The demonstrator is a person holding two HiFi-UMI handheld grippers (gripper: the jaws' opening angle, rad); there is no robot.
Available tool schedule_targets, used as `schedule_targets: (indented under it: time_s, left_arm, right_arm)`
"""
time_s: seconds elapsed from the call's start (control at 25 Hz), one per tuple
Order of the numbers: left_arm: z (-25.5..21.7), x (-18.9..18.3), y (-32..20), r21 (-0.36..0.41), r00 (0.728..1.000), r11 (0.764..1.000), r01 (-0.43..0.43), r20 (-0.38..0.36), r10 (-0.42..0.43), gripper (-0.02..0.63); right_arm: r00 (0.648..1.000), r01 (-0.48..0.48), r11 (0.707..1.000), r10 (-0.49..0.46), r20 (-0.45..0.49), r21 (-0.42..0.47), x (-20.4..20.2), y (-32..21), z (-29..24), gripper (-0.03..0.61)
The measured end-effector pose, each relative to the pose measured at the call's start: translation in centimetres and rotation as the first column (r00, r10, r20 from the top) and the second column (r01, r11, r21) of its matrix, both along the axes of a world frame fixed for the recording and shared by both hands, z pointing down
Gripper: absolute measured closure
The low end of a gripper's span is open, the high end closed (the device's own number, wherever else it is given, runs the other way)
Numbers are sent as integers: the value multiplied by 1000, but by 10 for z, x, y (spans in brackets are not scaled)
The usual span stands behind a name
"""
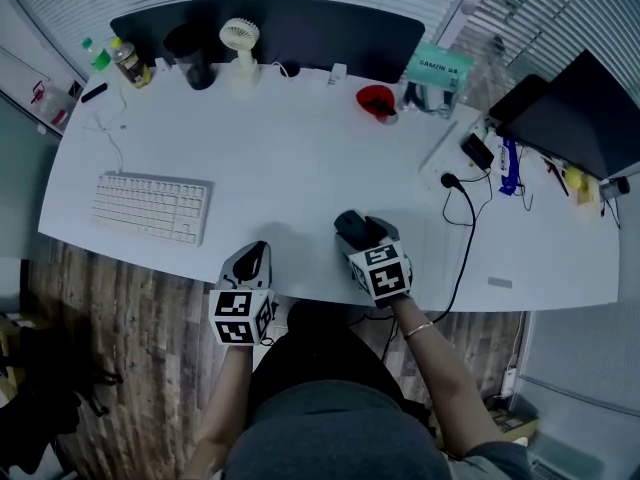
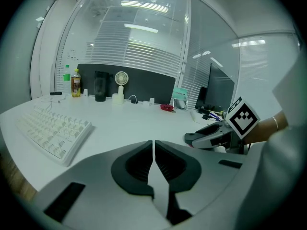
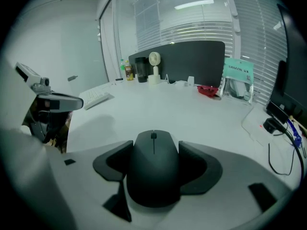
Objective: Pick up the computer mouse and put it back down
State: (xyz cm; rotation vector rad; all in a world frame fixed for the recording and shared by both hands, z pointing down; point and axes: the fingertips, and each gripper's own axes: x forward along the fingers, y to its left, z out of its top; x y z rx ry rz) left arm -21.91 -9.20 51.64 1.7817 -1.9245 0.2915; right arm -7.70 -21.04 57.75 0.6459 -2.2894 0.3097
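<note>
Black matte computer mouse, one only, clamped at both flanks by the right tongs, at the near edge of the curved white worktop, right of centre. Left tongs clenched on nothing, pads together, near edge, left of the mouse. Two tongs in all, one marker cube on each. Left side: one white keyboard. Along the far edge, left to right: two bottles, one black cup, one small white fan, one red object. Far right: one dark monitor.
</note>
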Motion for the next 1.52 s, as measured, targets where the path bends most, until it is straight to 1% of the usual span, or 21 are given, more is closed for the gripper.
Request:
schedule_targets:
  time_s: [0.12, 0.24, 0.48, 0.68, 1.0, 1.32, 1.52]
  left_arm:
    - [-1, 1, -5, 4, 1000, 1000, -19, 1, 19, 581]
    - [-2, 5, -13, 12, 999, 999, -47, -2, 47, 581]
    - [-8, 22, -31, 24, 992, 991, -128, 1, 128, 581]
    - [-6, 39, -40, 19, 981, 981, -194, -4, 194, 581]
    - [-1, 67, -56, 9, 956, 956, -292, -10, 292, 581]
    - [4, 95, -70, -3, 929, 929, -371, -13, 371, 582]
    - [8, 102, -75, -17, 919, 919, -395, -13, 395, 581]
  right_arm:
    - [999, -50, 999, 50, 22, 5, 4, -6, -8, 281]
    - [992, -121, 993, 121, 39, 4, 14, -15, -15, 280]
    - [964, -263, 965, 261, 53, 21, 51, -34, -26, 279]
    - [923, -383, 923, 381, 49, 30, 93, -46, -29, 279]
    - [840, -543, 839, 543, 30, 30, 161, -51, -24, 279]
    - [777, -629, 777, 629, -5, 22, 207, -44, -12, 279]
    - [754, -656, 754, 657, -19, 19, 222, -46, -5, 279]
